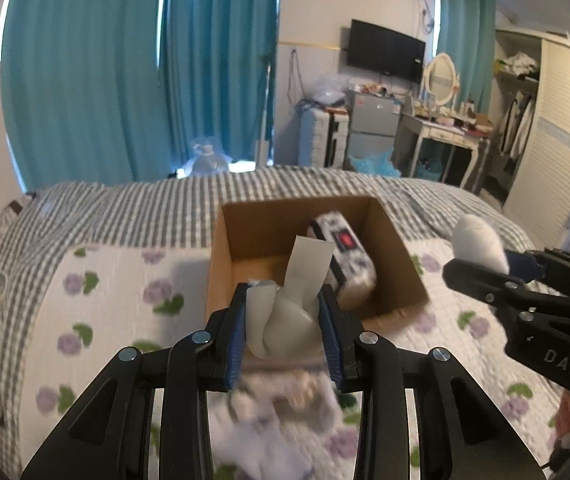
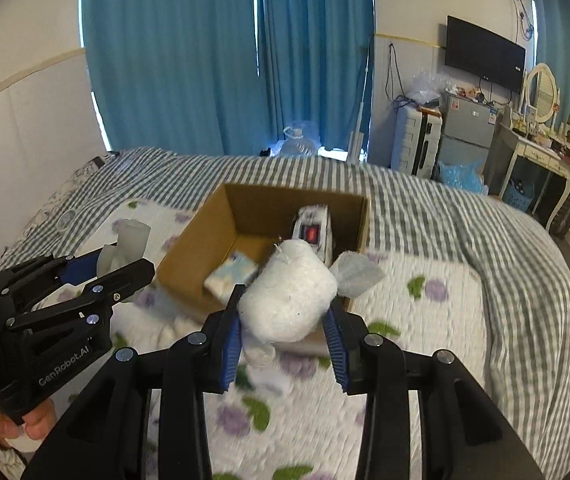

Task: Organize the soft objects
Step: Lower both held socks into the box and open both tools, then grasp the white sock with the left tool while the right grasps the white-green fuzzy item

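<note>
Spread over the bed, a floral quilt (image 2: 425,312) carries an open cardboard box (image 1: 221,264) already holding a patterned pouch (image 1: 345,256). The left gripper (image 1: 281,320) pinches a pale rolled cloth (image 1: 285,316); the right gripper (image 2: 285,332) clamps a white fluffy plush (image 2: 289,296). Both hang near the box's front rim, so the drop-off step seems underway: each should move over the opening, then release.

The left claw (image 1: 283,328), matt black plastic with shiny metal rivets and ribbed blue pads, pinches a smooth, pale grey cloth bundle (image 1: 285,320). The right claw (image 2: 285,332), same finish, clamps a fuzzy white plush toy (image 2: 289,296). At 12 o'clock sits a matt brown cardboard box (image 1: 261,232) on a quilted floral cloth bedspread (image 1: 117,280).
</note>
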`<state>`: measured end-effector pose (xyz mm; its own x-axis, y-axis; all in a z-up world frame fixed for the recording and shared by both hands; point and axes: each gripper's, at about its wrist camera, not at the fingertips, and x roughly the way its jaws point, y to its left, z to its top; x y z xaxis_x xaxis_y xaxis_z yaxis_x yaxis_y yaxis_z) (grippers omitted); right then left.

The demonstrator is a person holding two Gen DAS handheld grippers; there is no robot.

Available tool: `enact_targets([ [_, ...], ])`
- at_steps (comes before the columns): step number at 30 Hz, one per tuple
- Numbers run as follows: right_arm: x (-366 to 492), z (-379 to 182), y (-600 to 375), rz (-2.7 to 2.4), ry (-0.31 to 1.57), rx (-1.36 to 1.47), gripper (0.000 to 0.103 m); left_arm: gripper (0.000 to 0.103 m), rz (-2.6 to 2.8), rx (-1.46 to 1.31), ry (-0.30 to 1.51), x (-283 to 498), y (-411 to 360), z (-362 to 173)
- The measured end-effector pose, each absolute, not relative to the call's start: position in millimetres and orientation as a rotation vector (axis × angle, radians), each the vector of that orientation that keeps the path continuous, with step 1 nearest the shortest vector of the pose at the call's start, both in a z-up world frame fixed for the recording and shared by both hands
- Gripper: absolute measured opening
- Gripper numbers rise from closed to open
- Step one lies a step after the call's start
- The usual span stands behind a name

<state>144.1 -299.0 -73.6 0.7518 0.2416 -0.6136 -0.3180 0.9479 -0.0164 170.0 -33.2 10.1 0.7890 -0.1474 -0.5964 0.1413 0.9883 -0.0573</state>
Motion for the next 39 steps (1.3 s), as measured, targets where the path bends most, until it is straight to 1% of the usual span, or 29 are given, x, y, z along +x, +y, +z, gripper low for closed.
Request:
enact_targets([
  [7,214.4,-83.4,-288.4,0.307,0.666,-0.132,0.037,0.033,-0.149,0.020,0.665,234.0,-39.6,-5.4],
  [14,273.5,-102.9,-281.8,0.310,0.695,-0.129,0.037,0.033,-0.147,0.064,0.698,278.5,-44.6,-30.8],
  [15,279.1,-104.8,-282.6,0.312,0.696,-0.122,0.037,0.034,-0.161,0.065,0.702,282.3,-45.2,-33.0],
  [16,282.4,-105.9,-282.9,0.312,0.697,-0.118,0.037,0.039,-0.172,0.075,0.703,284.4,-46.7,-34.6],
  [18,290.6,-107.3,-284.6,0.311,0.695,-0.105,0.037,0.039,-0.180,0.101,0.696,284.9,-50.2,-35.4],
  [19,293.1,-107.7,-285.7,0.313,0.693,-0.096,0.037,0.049,-0.178,0.115,0.695,284.9,-50.9,-36.2],
  [20,296.5,-107.3,-286.6,0.314,0.696,-0.086,0.039,0.057,-0.182,0.121,0.691,285.0,-51.6,-36.1],
  [21,298.4,-106.7,-287.0,0.312,0.700,-0.080,0.040,0.069,-0.189,0.121,0.675,283.0,-51.5,-34.5],
  [22,300.2,-105.1,-287.9,0.304,0.703,-0.073,0.047,0.074,-0.189,0.119,0.662,281.6,-51.7,-32.7],
  [23,300.2,-103.6,-288.6,0.300,0.702,-0.068,0.060,0.075,-0.193,0.118,0.651,278.0,-52.1,-28.8],
  [25,296.3,-98.6,-291.7,0.292,0.696,-0.056,0.067,0.075,-0.187,0.115,0.642,275.5,-50.9,-21.1],
  [28,281.8,-85.1,-295.2,0.268,0.686,-0.062,0.073,0.075,-0.174,0.104,0.626,266.5,-47.3,-2.5],
  [30,267.1,-70.6,-297.0,0.254,0.667,-0.072,0.074,0.075,-0.164,0.102,0.606,254.0,-45.4,14.4],
  [37,187.7,6.3,-307.1,0.226,0.566,-0.091,0.078,0.076,-0.149,0.085,0.493,191.5,-33.0,88.9],
  [38,175.5,16.3,-308.4,0.222,0.550,-0.095,0.080,0.078,-0.152,0.082,0.480,183.1,-31.7,97.5],
  [39,158.8,29.7,-309.8,0.213,0.528,-0.101,0.081,0.087,-0.164,0.080,0.466,170.6,-29.5,108.3],
])
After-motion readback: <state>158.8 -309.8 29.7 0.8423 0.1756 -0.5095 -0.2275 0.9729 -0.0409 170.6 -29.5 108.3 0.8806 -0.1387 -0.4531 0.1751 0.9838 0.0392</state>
